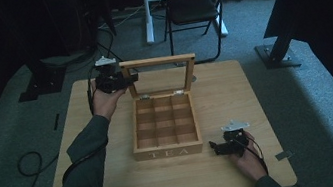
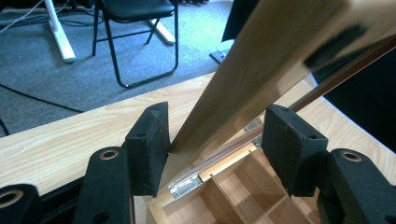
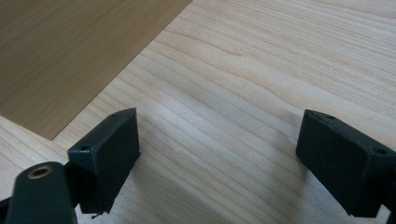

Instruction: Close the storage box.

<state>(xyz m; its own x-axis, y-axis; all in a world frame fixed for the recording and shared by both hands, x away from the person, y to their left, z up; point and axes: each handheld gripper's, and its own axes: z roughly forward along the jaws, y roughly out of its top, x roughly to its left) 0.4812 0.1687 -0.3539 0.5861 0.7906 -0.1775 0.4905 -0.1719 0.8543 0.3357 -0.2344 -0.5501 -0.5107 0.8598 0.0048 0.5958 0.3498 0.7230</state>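
Note:
A wooden tea box (image 1: 168, 152), marked TEA on its front wall, stands mid-table with several empty compartments (image 2: 233, 196). Its glass-paned lid (image 1: 157, 60) stands upright at the back on its hinges (image 2: 184, 184). My left gripper (image 1: 131, 77) reaches the lid's left upright from the left. In the left gripper view the lid frame (image 2: 261, 65) crosses between the pads of the left gripper (image 2: 215, 140) and touches both. My right gripper (image 1: 215, 147) rests low on the table beside the box's front right corner. The right gripper (image 3: 217, 144) is open with only bare wood between its jaws.
The light wooden table (image 1: 118, 182) sits on grey carpet. A black folding chair (image 1: 195, 3) and a white stand leg (image 1: 147, 15) are behind it. Black stand bases (image 1: 44, 82) (image 1: 277, 53) flank the far corners, and a cable (image 1: 29, 163) loops on the floor at left.

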